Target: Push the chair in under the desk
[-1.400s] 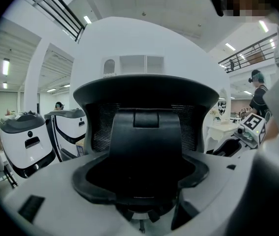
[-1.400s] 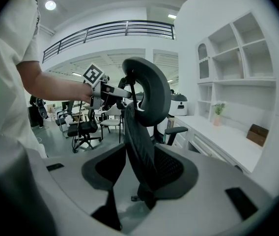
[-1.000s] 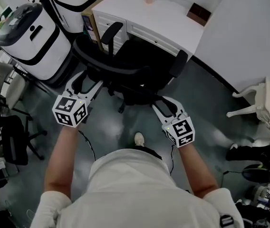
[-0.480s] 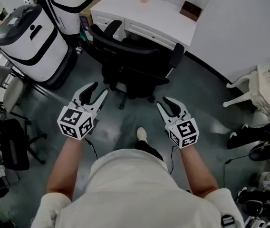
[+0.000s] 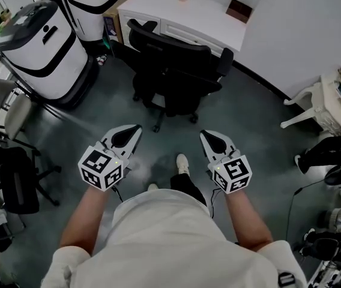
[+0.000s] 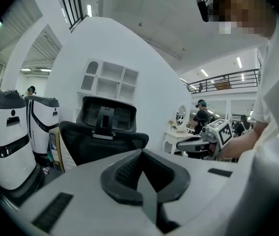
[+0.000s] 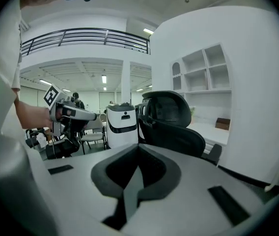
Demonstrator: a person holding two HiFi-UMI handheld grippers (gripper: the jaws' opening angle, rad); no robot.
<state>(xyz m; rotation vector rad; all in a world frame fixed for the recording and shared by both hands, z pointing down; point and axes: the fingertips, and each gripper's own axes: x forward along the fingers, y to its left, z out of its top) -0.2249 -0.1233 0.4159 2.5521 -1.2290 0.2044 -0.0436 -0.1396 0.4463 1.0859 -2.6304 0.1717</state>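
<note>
The black office chair [image 5: 173, 65] stands with its seat toward the white desk [image 5: 188, 18], its backrest facing me. Both grippers hang apart from it, over the grey floor near my body. My left gripper [image 5: 136, 127] is shut with nothing in it, its jaws having just closed. My right gripper [image 5: 205, 135] is likewise shut and empty after closing. In the left gripper view the shut left gripper [image 6: 140, 152] points at the chair [image 6: 102, 136] from a distance. In the right gripper view the right gripper [image 7: 138, 146] shows the chair [image 7: 171, 127] ahead beside the desk [image 7: 213, 130].
Two large white-and-black machines [image 5: 41, 47] [image 5: 92, 2] stand left of the desk. A grey chair [image 5: 5, 101] and a black chair [image 5: 14, 173] sit at the far left. A white wall [image 5: 302, 35] and a white ornate table [image 5: 332, 101] bound the right. My shoe [image 5: 183, 164] is between the grippers.
Both grippers have drawn back from the chair toward my body, and their jaws went from open to shut. The chair now sits farther off, closer to the desk.
</note>
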